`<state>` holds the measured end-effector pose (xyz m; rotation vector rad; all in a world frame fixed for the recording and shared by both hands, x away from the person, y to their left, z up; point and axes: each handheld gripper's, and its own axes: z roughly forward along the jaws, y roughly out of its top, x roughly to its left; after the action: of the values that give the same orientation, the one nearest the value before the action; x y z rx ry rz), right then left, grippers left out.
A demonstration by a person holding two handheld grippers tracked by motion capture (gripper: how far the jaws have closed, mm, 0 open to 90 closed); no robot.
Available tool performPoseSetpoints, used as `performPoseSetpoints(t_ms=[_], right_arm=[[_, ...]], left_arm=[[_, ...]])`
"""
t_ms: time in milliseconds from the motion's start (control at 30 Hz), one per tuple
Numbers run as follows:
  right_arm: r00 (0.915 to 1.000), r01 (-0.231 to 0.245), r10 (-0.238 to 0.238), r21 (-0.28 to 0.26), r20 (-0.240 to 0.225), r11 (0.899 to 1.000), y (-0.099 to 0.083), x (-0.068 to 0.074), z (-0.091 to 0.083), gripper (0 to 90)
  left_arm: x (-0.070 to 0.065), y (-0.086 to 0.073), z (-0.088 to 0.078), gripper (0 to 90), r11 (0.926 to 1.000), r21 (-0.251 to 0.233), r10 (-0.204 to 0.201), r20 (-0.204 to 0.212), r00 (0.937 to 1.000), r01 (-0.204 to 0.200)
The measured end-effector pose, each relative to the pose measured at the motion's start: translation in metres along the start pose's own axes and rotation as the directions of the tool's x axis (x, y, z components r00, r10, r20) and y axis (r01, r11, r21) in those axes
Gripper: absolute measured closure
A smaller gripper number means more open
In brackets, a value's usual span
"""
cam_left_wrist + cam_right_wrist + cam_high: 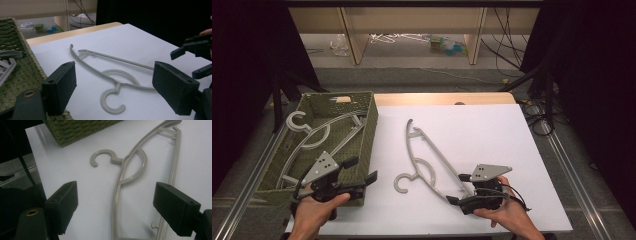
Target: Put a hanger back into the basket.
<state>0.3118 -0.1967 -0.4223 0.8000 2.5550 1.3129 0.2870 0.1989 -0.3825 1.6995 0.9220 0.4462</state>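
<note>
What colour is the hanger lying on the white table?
Light grey; the hanger shows best in the right gripper view.

Three cameras, one table
High view is looking forward and down from above the near edge; both gripper views are sitting low and close, facing each other across the hanger and white sheet.
</note>
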Motion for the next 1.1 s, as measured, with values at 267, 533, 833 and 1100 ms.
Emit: performPoseSetpoints(t_ms=[267, 533, 833, 1100], right_arm=[[1.0, 0.006, -0.006, 0.015, -0.001, 1.0, -0.001, 0.0, 0.005, 21.1], [0.9997, 0.016, -0.017, 0.046, 0.019, 0.999, -0.004, -0.001, 0.013, 21.9], [0.9976, 0.051, -0.058, 0.165, 0.037, 0.985, -0.005, 0.001, 0.04, 23.7], [0.9975, 0.029, -0.045, 0.264, 0.054, 0.964, -0.004, -0.001, 0.067, 32.0]], left_arm=[[-0.022, -0.02, 0.01, 19.0, 0.9988, 0.019, 0.043, 0.053, 0.9976, -0.044], [-0.033, -0.041, 0.023, 18.4, 0.9956, 0.049, 0.074, 0.105, 0.9918, -0.079], [-0.031, -0.046, 0.025, 18.4, 0.9947, 0.065, 0.073, 0.099, 0.9924, -0.08], [-0.032, -0.047, 0.026, 18.4, 0.9934, 0.07, 0.082, 0.113, 0.9902, -0.091]])
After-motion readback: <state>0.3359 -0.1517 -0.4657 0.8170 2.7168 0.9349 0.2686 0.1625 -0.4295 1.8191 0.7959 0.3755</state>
